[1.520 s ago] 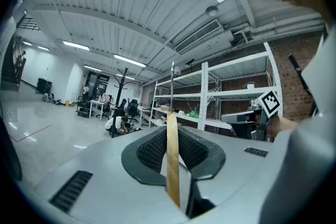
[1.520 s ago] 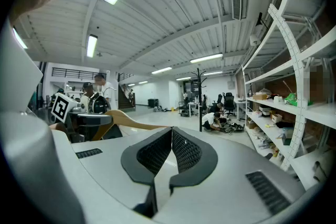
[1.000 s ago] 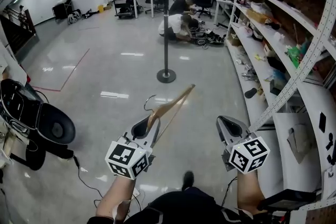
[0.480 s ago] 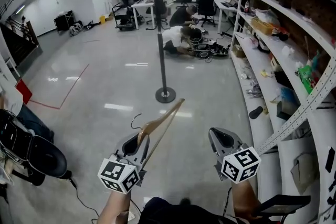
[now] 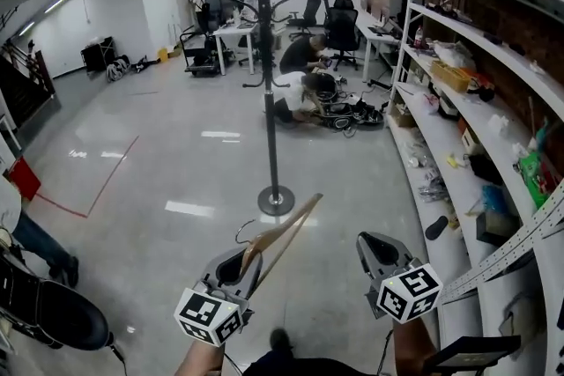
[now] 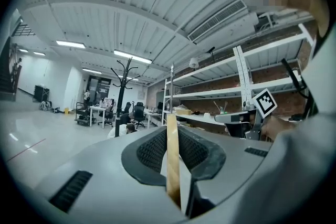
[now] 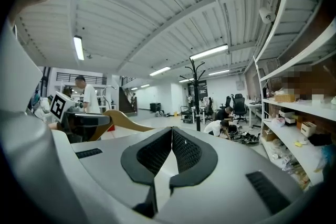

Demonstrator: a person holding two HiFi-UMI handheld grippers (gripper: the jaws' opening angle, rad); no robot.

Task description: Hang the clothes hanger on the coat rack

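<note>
Over the last second the coat rack has drawn nearer in the head view, its base now lying just beyond the tip of the wooden clothes hanger and its top hooks in sight, so the person appears to be closing in, though bare floor still separates hanger and rack. The left gripper is clamped on the hanger's lower arm; only the left gripper view shows the wood edge-on between the pads. The right gripper has its jaws together on nothing, as its own view confirms, while the hanger's wire hook shows clearly only from the head.
</note>
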